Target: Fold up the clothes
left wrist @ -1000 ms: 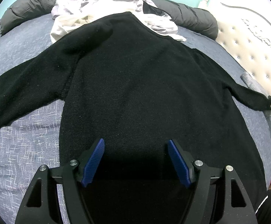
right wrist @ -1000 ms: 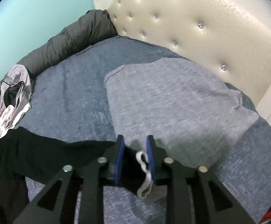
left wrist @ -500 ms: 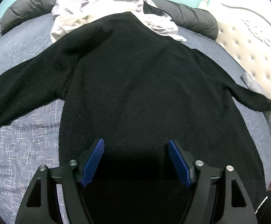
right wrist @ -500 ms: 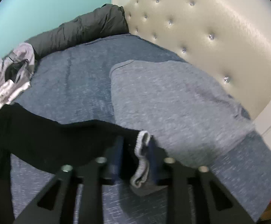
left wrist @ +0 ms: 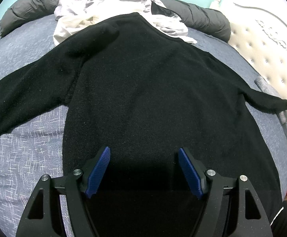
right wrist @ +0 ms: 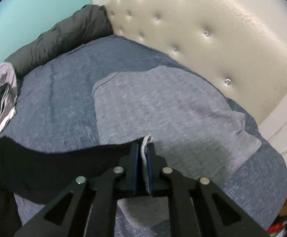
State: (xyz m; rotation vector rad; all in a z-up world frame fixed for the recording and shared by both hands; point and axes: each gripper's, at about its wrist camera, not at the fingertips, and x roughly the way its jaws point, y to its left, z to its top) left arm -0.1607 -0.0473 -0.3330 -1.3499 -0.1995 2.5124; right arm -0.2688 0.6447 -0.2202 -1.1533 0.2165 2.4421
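**Sweater flat on the bed, first sleeve gripped, no fold laid yet**

Sweater [left wrist: 143, 90] is seen spread out flat on the bed [left wrist: 21, 158], black, neck toward the far side, both sleeves stretched outward. Its far edge is laid over a pile of pale clothes [left wrist: 108, 6], which in turn rests against a dark duvet [left wrist: 198, 17] along the wall. No part of the body is doubled over, so the folding itself is judged hardly begun: only the spreading is done.

The right gripper [right wrist: 143, 154] is closed tight on the cuff [right wrist: 145, 148] of the right sleeve, a strip of pale lining being pinched between the blue pads. Its jaws have just been closing, with the cuff between them. The sleeve is drawn out taut from the grip toward the body and appears lifted a little off the bedding, above a grey pillow [right wrist: 163, 108] in front of the headboard [right wrist: 212, 29].

The left gripper [left wrist: 144, 167] is held wide open over the hem, its pads apart with nothing between them; whether the fabric is touched cannot be told.

What is left is judged to be nearly everything: the gripped sleeve to be carried across the body, the left sleeve likewise, then the body to be folded. The pale pile is untouched as well.
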